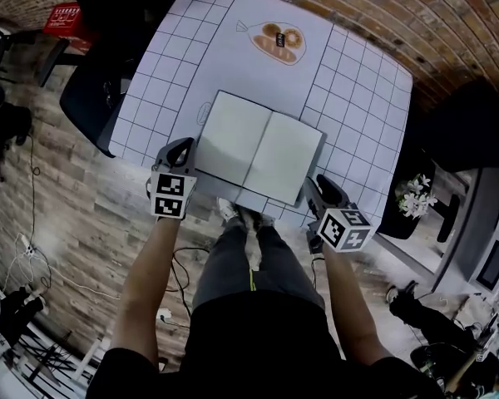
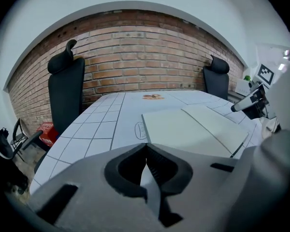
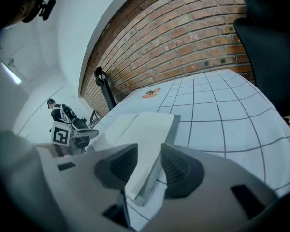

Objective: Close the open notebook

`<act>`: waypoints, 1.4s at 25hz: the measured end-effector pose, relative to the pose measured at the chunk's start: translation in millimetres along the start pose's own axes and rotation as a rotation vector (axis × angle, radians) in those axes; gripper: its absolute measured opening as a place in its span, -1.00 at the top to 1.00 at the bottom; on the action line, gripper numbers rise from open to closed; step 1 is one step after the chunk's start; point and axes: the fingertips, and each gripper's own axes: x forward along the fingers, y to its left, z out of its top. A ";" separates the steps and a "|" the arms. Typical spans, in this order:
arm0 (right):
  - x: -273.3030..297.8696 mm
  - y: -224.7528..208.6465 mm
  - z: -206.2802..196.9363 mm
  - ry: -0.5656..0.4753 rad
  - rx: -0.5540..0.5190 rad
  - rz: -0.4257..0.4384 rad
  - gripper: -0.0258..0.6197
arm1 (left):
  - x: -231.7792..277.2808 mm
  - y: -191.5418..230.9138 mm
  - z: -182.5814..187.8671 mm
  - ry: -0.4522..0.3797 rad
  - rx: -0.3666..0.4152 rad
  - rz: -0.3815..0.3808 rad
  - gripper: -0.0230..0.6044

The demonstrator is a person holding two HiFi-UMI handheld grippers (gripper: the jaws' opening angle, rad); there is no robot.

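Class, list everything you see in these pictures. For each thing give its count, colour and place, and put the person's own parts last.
table: one, white cover with a dark grid, centre
notebook: one, white pages, lying open at the table's near edge
bread drawing: one, brown, printed on the cover at the far end
chairs: two, black, one at each side of the table
brick wall: one, red-brown, behind the table
crate: one, red, low beside the left-hand chair
flowers: one bunch, white, right of the table
left gripper: one, grey, jaws shut, by the notebook's left edge
right gripper: one, grey, jaws open around the notebook's near right corner, not gripping
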 end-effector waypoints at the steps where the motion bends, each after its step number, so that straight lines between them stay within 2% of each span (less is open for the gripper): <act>1: 1.1 -1.4 -1.0 0.004 0.002 -0.004 0.46 | 1.9 0.2 -1.3 0.007 0.000 -0.002 0.85; 6: 8.9 -6.3 -5.1 0.021 0.013 -0.019 0.43 | 9.2 -0.6 -9.1 0.045 0.002 -0.012 0.85; 12: 17.3 -9.2 -13.6 0.053 0.018 -0.041 0.41 | 12.9 -5.2 -13.4 0.086 0.043 -0.036 0.85; 16: 21.8 -10.4 -20.5 0.072 0.025 -0.054 0.40 | 14.4 -2.8 -15.2 0.108 0.025 -0.034 0.85; 26: 25.7 -16.8 -25.7 0.085 -0.015 -0.141 0.41 | 15.5 -3.5 -17.4 0.092 0.041 -0.026 0.85; 32: 25.5 -20.0 -25.0 0.062 0.017 -0.160 0.52 | 14.9 -4.3 -15.1 0.080 0.055 -0.026 0.85; 35: 25.0 -21.2 -23.5 0.043 0.085 -0.141 0.58 | 16.2 -4.3 -15.2 0.070 0.057 -0.025 0.85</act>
